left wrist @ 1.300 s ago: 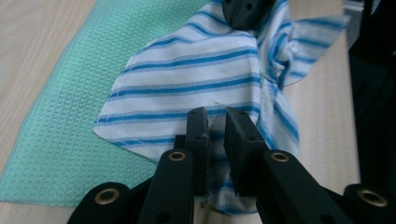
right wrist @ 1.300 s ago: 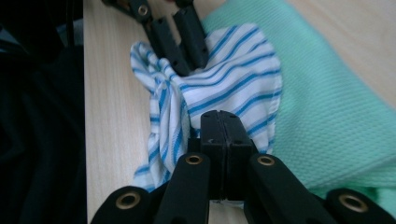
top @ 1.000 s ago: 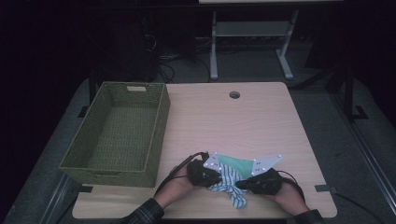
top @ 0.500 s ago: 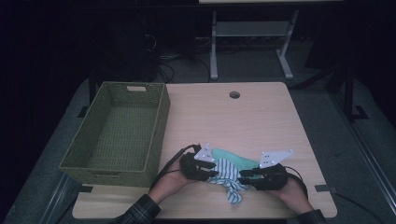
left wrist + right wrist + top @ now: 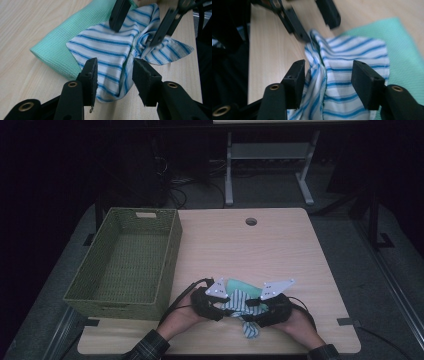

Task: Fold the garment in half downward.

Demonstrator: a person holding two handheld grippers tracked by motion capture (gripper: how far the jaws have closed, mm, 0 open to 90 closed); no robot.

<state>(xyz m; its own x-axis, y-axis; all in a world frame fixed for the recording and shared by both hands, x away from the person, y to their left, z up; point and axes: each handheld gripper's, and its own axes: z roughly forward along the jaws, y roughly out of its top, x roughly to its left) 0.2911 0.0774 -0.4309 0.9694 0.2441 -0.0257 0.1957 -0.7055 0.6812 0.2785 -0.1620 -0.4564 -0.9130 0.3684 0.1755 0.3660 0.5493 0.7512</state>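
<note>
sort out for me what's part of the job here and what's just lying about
In the job:
- striped cloth, lying between both sets of just-opened jaws
- green cloth under it
- left gripper
- right gripper

Lying about:
- woven basket, apart on the table's left
- table
- white stand on the floor behind

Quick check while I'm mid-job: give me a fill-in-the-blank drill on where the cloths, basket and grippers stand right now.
1. The striped cloth lies partly on top of a plain ____ cloth.
2. The woven basket stands at the table's ____ side in the high view.
3. The left gripper and the right gripper have just been opening; their pads stand ____ the striped cloth without pressing on it.

Missing words: green; left; apart from
</note>
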